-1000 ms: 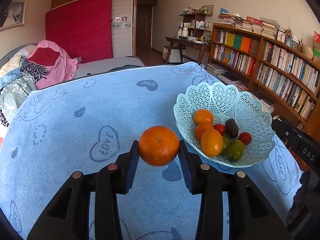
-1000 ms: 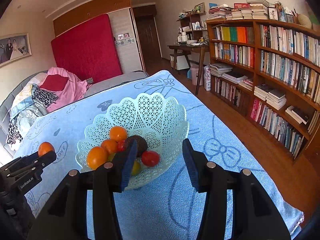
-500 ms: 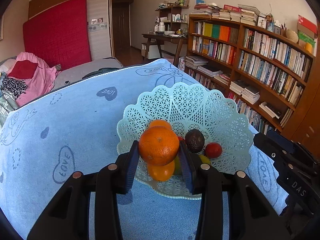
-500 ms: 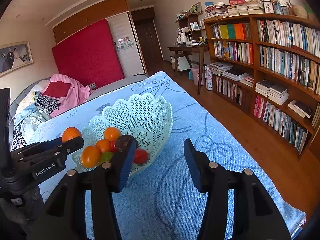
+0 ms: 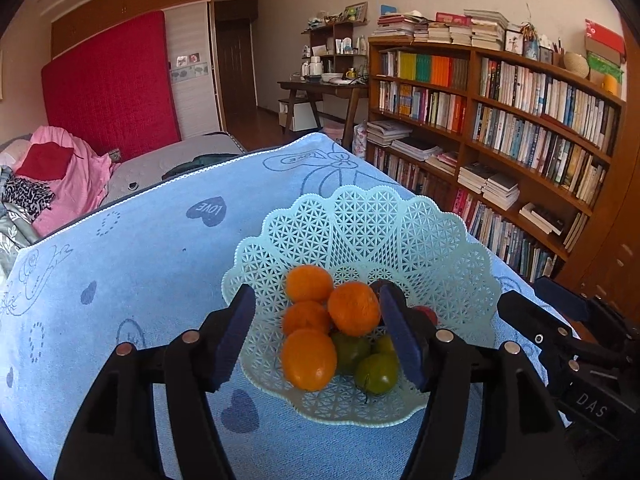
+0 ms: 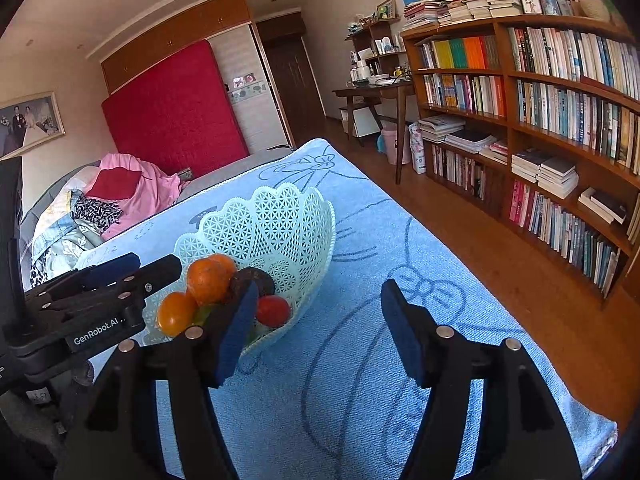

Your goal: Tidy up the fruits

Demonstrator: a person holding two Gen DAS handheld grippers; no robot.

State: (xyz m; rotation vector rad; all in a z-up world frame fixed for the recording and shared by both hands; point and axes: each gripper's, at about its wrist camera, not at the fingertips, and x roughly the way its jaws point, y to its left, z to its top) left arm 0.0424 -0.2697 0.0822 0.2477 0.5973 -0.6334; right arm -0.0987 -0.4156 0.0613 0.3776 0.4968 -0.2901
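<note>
A pale green lattice fruit basket (image 5: 400,232) stands on the blue towel; it also shows in the right wrist view (image 6: 272,216). It holds several oranges, green fruits, a red tomato and a dark avocado. My left gripper (image 5: 320,336) is open above the basket's near side. An orange (image 5: 354,308) lies on top of the pile between the open fingers, close to the right one. In the right wrist view this orange (image 6: 207,278) sits on the pile beside the left gripper's tip. My right gripper (image 6: 316,324) is open and empty, to the right of the basket.
The blue towel (image 5: 152,248) with heart prints covers the table. A long bookshelf (image 6: 540,120) runs along the right wall. A bed with pink clothes (image 5: 60,176) lies at the far left. The table's right edge drops to the wood floor (image 6: 500,256).
My left gripper moved right over the basket, then opened. The orange it held now lies on the fruit pile. The right gripper drew back slightly and stays open.
</note>
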